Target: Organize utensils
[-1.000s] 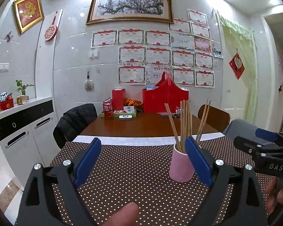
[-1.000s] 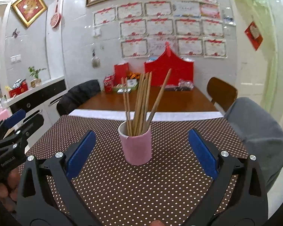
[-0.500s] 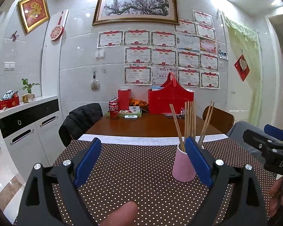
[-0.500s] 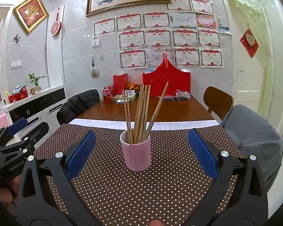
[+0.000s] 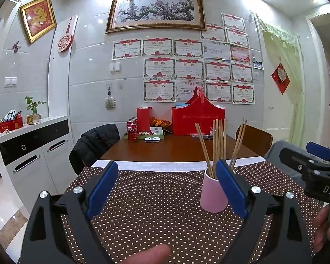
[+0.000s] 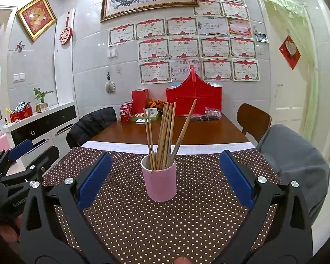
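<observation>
A pink cup (image 6: 159, 182) stands upright on the brown polka-dot cloth (image 6: 165, 224) and holds several wooden chopsticks (image 6: 165, 134). My right gripper (image 6: 165, 173) is open and empty, its blue pads (image 6: 93, 179) wide on either side of the cup, a little nearer than it. In the left wrist view the cup (image 5: 212, 194) with the chopsticks (image 5: 219, 143) stands just behind the right blue pad (image 5: 230, 187). My left gripper (image 5: 166, 186) is open and empty, to the left of the cup. Each gripper shows at the edge of the other's view.
Behind the cloth (image 5: 160, 209) is bare wooden table (image 6: 187, 132) with red cans (image 6: 125, 112), a red box (image 6: 139, 98) and a red bag (image 6: 193, 94) at the far end. Chairs stand left (image 6: 90, 123) and right (image 6: 253, 118). A grey-draped chair (image 6: 292, 158) is near right.
Both views have tilted upward a little, so the cup and cloth sit lower in frame. The cup and chopsticks stay put. Both grippers stay open.
</observation>
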